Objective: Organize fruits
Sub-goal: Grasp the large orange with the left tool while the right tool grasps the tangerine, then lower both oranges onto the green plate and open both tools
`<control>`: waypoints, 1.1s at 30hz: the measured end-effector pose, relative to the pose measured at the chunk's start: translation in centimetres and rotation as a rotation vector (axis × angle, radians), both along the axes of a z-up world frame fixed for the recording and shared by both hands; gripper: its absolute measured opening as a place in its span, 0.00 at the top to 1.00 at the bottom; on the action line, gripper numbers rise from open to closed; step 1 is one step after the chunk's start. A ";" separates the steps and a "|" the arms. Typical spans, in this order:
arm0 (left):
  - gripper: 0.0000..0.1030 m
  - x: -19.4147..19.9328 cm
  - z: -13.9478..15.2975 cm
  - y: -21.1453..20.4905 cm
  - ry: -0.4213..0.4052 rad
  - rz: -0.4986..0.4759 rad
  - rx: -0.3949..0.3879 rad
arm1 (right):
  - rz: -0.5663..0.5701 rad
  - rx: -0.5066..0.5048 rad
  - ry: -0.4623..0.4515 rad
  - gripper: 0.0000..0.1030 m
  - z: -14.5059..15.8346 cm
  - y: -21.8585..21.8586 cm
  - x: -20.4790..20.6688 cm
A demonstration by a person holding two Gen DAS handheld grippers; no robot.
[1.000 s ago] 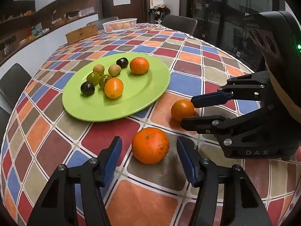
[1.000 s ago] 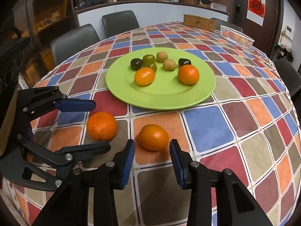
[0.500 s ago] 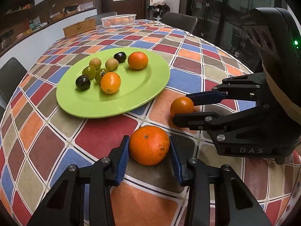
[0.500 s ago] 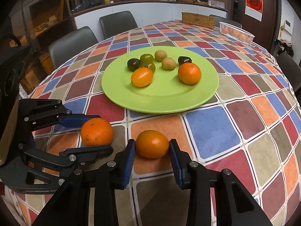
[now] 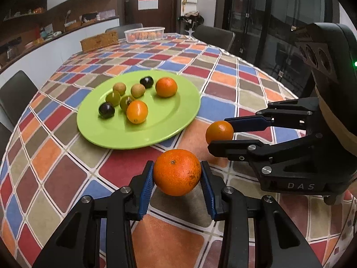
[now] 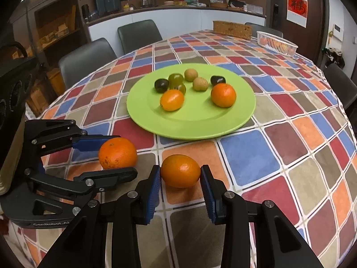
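Note:
My left gripper (image 5: 177,178) is shut on a large orange (image 5: 177,172) and holds it just above the tablecloth; the same orange shows in the right wrist view (image 6: 117,153). My right gripper (image 6: 180,178) is shut on a smaller orange (image 6: 180,170), also lifted slightly; it shows in the left wrist view (image 5: 219,132). Ahead lies a green plate (image 5: 169,120) carrying two oranges, dark plums, green grapes and small brown fruits. The plate also shows in the right wrist view (image 6: 200,125).
The round table wears a multicoloured checked cloth (image 5: 55,167). A white basket (image 5: 144,34) and a woven box (image 5: 99,41) stand at the far edge. Grey chairs (image 6: 138,35) surround the table.
Both grippers closed on their oranges and lifted them slightly off the cloth. Both cameras have risen, so the plate looks farther away.

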State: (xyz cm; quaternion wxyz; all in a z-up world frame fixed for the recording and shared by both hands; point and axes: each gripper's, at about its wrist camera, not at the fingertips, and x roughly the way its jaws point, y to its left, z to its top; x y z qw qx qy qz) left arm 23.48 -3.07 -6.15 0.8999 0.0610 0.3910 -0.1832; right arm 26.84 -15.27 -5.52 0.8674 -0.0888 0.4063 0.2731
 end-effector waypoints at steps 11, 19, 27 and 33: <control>0.62 0.3 3.1 1.2 -0.087 0.037 -0.008 | -0.061 0.069 -0.060 0.64 3.0 -0.1 -0.2; 0.62 2.0 4.7 2.8 -0.144 0.074 0.009 | -0.107 0.106 -0.090 0.64 4.4 0.7 1.6; 0.62 4.9 4.4 4.5 -0.130 0.109 0.008 | -0.140 0.102 -0.088 0.64 4.3 1.9 3.9; 0.62 7.3 2.8 5.4 -0.076 0.129 -0.001 | -0.162 0.090 -0.065 0.64 3.2 2.6 5.8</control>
